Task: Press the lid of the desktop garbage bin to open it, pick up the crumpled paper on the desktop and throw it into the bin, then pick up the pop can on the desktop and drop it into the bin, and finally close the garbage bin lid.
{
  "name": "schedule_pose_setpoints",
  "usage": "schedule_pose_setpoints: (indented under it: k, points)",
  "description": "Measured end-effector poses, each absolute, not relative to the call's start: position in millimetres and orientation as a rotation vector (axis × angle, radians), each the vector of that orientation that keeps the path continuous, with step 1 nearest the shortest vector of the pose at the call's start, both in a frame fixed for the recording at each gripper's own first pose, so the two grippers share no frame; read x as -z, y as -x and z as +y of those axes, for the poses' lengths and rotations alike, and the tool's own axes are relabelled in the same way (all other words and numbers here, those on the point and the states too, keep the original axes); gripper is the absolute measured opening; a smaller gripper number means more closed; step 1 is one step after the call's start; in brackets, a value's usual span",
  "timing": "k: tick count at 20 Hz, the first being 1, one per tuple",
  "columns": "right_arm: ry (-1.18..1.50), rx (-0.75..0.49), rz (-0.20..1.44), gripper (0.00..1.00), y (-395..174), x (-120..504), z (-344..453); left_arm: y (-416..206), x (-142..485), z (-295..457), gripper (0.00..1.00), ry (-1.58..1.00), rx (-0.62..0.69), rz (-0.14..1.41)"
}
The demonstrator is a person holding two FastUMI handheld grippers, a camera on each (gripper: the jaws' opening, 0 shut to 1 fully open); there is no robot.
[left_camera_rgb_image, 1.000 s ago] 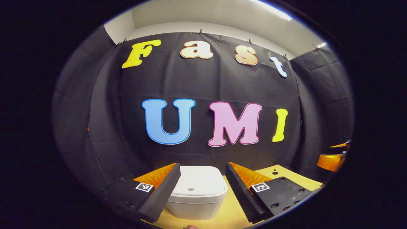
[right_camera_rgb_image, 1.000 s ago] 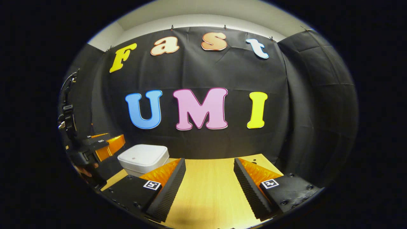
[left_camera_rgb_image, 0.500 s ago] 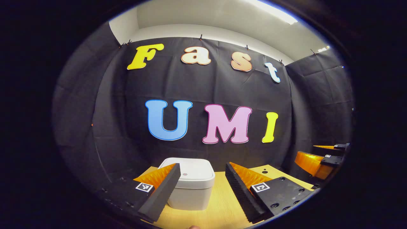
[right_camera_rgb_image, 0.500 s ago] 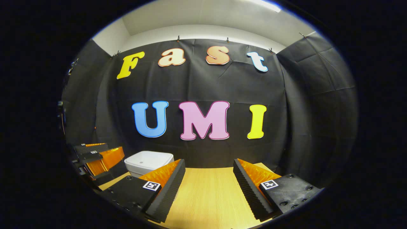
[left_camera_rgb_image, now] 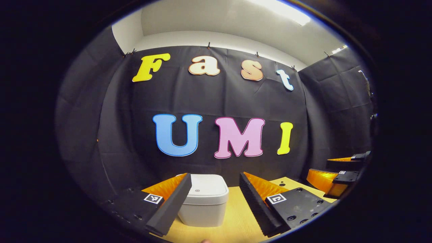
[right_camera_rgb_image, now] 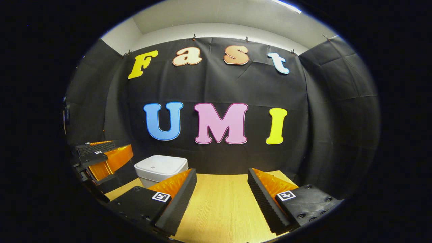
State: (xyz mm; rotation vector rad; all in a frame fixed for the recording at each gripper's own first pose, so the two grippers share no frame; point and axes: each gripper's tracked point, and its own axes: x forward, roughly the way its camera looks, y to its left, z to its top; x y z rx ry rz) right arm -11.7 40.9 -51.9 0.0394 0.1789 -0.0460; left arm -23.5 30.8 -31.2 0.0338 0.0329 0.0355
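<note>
Pale wooden desk [right_camera_rgb_image: 219, 206]: white square plastic garbage bin [left_camera_rgb_image: 205, 200] seen lid-closed, farther off than second ago. Left gripper [left_camera_rgb_image: 215, 202] drawn back, spread, empty; right gripper [right_camera_rgb_image: 221, 200] spread, empty. Closing judged done.

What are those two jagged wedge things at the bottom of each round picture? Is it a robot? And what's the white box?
It isn't a robot. A person holds a grabbing tool, called a gripper, in each hand, and a small camera rides on each one. So each picture looks out along one gripper's two fingers: those are the wedges.

In the left gripper view, the left gripper is open and holds nothing. The white box between its fingers, a little farther on, is a small garbage bin with its lid shut. It stands on a wooden table.

In the right gripper view, the right gripper is open and empty too, over bare table. The bin sits to its left, and beyond that you can see the other gripper.
</note>
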Motion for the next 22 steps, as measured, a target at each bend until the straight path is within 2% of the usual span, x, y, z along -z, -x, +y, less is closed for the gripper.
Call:
schedule_pose_setpoints:
  k: [14,22]
  points:
    - [-0.006,0.121,0.144,0.99,16.2,37.6,23.3,11.7,47.7,24.6,0.96,-0.006,0.006,0.050]
    - [0.005,0.131,0.122,0.99,18.0,30.6,19.9,15.2,47.2,25.6,0.96,-0.010,-0.018,0.045]
